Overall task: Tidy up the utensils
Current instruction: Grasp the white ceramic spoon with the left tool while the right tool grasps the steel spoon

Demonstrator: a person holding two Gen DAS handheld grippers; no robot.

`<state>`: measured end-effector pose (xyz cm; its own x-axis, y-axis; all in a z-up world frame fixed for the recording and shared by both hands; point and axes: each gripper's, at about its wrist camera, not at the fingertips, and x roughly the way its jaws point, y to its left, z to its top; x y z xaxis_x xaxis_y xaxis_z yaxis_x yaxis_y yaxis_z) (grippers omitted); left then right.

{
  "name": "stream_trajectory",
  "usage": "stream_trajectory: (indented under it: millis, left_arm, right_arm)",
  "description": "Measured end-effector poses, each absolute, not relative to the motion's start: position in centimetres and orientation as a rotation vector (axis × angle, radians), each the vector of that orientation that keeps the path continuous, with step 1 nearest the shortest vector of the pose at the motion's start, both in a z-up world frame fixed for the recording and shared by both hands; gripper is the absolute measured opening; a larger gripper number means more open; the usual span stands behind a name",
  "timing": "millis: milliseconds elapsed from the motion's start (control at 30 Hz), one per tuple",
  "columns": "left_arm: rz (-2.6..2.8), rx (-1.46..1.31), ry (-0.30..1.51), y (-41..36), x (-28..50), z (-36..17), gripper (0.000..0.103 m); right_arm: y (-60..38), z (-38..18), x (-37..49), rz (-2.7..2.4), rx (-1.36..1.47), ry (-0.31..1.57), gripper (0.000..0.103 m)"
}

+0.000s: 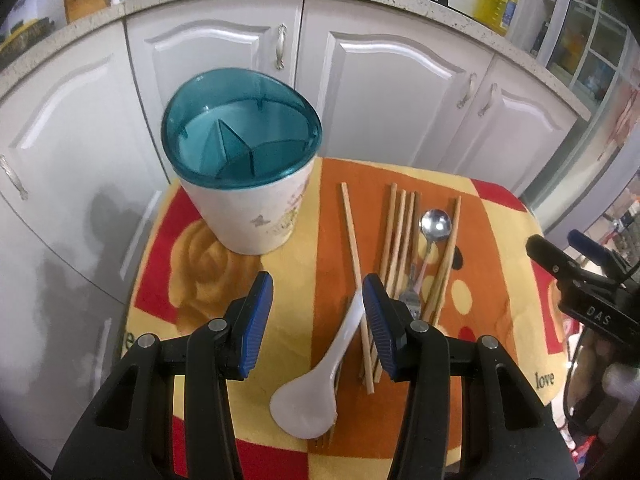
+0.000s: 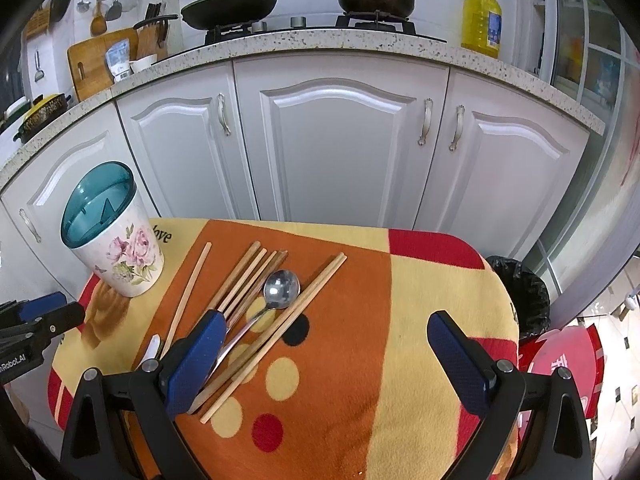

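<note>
A white floral utensil holder (image 1: 256, 204) with a teal divided top stands at the table's far left; it also shows in the right wrist view (image 2: 120, 256). Several wooden chopsticks (image 1: 396, 236) (image 2: 244, 276), a metal spoon (image 1: 435, 225) (image 2: 281, 287), a fork (image 1: 410, 294) and a white plastic spoon (image 1: 316, 384) (image 2: 152, 347) lie on the cloth. My left gripper (image 1: 318, 292) is open above the white spoon's handle. My right gripper (image 2: 324, 332) is open and empty over the cloth, right of the utensils.
The small table wears a red, orange and yellow blanket (image 2: 360, 360). White cabinets (image 2: 340, 140) stand behind, under a counter with pots and an oil bottle (image 2: 482, 20). A black bin (image 2: 520, 296) sits at the table's right.
</note>
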<state>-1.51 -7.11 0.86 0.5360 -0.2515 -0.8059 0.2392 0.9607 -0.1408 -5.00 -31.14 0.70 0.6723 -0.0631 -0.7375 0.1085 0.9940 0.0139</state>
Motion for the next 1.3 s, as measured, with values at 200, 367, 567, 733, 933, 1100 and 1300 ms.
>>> stream_trajectory:
  millis: [200, 367, 567, 733, 933, 1100, 1300]
  left_arm:
    - [-0.303, -0.018, 0.98, -6.9, -1.5, 0.5, 0.046]
    - [-0.307, -0.023, 0.985, -6.6, -1.5, 0.4, 0.046]
    - [-0.353, -0.002, 1.019, -6.2, -1.8, -0.5, 0.046]
    - [-0.422, 0.007, 1.095, -6.7, -1.7, -2.3, 0.046]
    - [-0.528, 0.044, 1.164, -8.6, -0.4, -4.4, 0.046]
    - [-0.633, 0.095, 1.2, -10.3, 0.9, -5.8, 0.046]
    - [-0.665, 0.103, 1.238, -10.9, 2.6, -7.1, 0.045]
  right_arm:
    - [-31.2, 0.3, -4.8, -0.096, 0.059, 0.84, 0.101]
    - [-31.5, -0.2, -4.7, -0.093, 0.067, 0.854, 0.101]
    - [-32.4, -1.2, -4.3, -0.082, 0.088, 0.882, 0.101]
    - [-33.2, -3.1, -3.5, -0.012, 0.17, 0.931, 0.1]
    - [-33.7, -4.9, -1.7, 0.083, 0.247, 0.977, 0.07]
    - [-33.9, -5.9, 0.4, 0.148, 0.33, 1.0, 0.06]
    - [-34.1, -7.3, 3.3, 0.199, 0.367, 1.032, 0.047]
